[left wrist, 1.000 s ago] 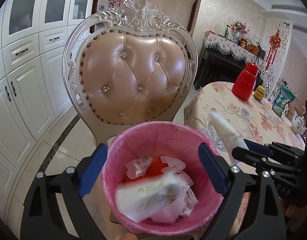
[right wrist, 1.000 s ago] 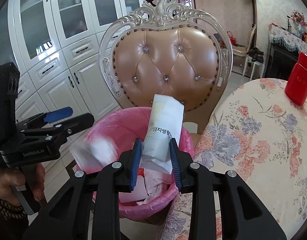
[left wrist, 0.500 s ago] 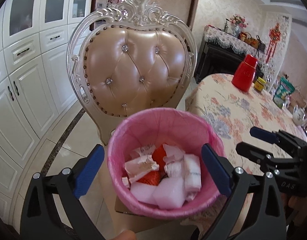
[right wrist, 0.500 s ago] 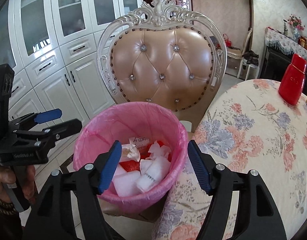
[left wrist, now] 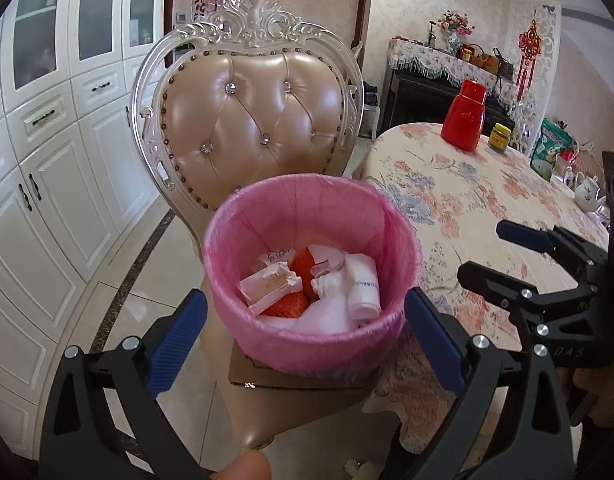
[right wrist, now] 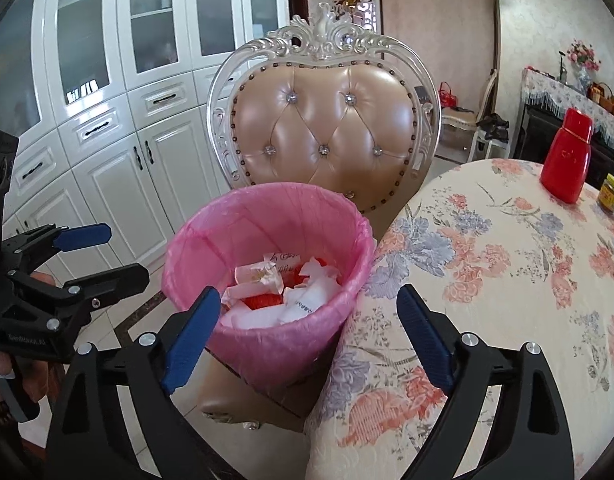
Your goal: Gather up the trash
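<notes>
A pink-lined trash bin (left wrist: 235, 264) stands on a cardboard box on the seat of an ornate chair; it also shows in the right wrist view (right wrist: 195, 252). Inside lie white wrappers (left wrist: 361, 284) and red trash (left wrist: 285, 304), which also show in the right wrist view (right wrist: 303, 300). My left gripper (left wrist: 305, 338) is open and empty, just in front of the bin. My right gripper (right wrist: 307, 332) is open and empty, near the bin's front rim. Each gripper shows in the other's view, the right (left wrist: 511, 252) and the left (right wrist: 107, 252).
The tufted chair back (left wrist: 251, 128) rises behind the bin. A round table with a floral cloth (right wrist: 507, 280) is to the right, bearing a red bottle (right wrist: 567, 160), a small jar (right wrist: 610, 198), a teapot (left wrist: 589, 196) and packets. White cabinets (left wrist: 47, 160) line the left wall.
One second ago my right gripper was shut on a white wrapper over the bin and another wrapper was falling in. Both wrappers now lie in the bin, and both grippers have drawn back, open.
</notes>
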`<act>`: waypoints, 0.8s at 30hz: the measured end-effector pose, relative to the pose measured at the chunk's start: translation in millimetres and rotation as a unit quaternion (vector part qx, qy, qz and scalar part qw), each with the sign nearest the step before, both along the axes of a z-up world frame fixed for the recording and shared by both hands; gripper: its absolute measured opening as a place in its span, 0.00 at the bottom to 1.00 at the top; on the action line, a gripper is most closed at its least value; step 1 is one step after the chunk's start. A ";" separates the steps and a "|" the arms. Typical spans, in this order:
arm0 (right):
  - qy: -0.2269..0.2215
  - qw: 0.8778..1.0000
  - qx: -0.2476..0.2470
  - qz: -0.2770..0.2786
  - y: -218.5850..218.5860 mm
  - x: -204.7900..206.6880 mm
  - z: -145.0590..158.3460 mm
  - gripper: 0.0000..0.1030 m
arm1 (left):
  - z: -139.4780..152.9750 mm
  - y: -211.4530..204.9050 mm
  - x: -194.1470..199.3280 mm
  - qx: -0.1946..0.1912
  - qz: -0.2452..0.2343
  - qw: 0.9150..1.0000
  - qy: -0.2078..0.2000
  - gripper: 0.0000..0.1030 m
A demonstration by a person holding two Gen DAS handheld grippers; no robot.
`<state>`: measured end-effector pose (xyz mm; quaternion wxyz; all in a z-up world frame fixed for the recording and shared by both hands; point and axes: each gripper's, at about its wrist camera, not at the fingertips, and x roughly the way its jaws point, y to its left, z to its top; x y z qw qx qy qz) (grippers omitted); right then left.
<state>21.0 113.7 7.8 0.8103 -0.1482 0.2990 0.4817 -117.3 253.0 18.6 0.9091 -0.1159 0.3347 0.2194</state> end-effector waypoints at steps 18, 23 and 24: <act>-0.018 1.000 0.001 0.024 0.3 -9.0 5.8 0.82 | -4.2 -5.9 -12.5 -0.003 0.008 1.000 0.000 0.93; -0.016 0.999 0.000 0.028 3.9 -8.1 5.4 0.82 | -4.3 -3.0 -9.9 -0.005 0.009 1.000 0.000 0.93; -0.016 0.999 -0.001 0.027 4.9 -7.3 5.0 0.82 | -4.2 -2.3 -9.7 -0.004 0.010 1.000 0.001 0.93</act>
